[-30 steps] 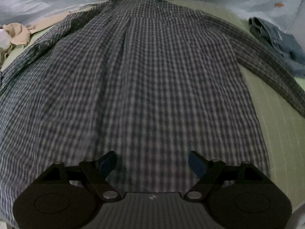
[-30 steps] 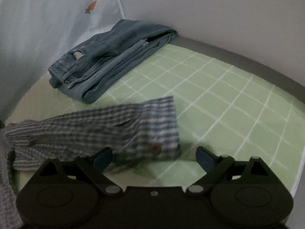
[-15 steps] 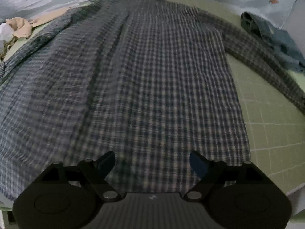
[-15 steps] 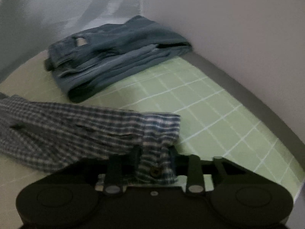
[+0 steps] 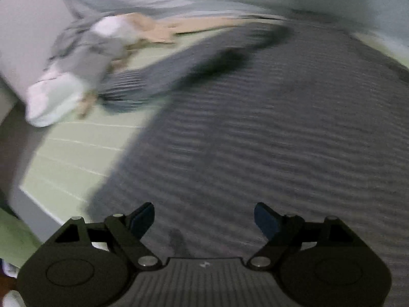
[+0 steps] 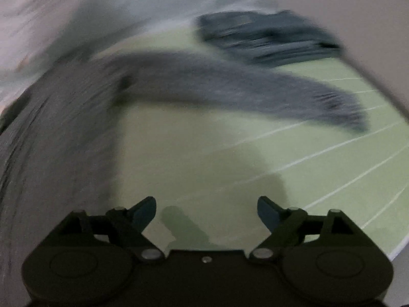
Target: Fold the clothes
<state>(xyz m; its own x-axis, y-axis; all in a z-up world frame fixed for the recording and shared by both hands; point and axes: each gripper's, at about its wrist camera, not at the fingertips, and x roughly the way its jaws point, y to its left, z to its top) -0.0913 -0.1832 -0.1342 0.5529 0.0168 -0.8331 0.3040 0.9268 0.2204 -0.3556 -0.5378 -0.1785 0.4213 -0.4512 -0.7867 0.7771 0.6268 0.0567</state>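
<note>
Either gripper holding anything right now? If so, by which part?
Nothing held. Left gripper is open over the shirt; right gripper is open over bare sheet, the sleeve lying apart from it.

The shirt (image 5: 268, 133) lies spread on the bed (image 5: 76, 158), filling the middle and right of the left wrist view. Its one sleeve (image 5: 194, 61) reaches leftward toward a heap of clothes (image 5: 76, 69) at the bed's far left, against the wall. In the right wrist view the other sleeve (image 6: 242, 87) stretches rightward across the bed (image 6: 204, 140), with the folded jeans (image 6: 268, 38) just behind it, near the far wall.
</note>
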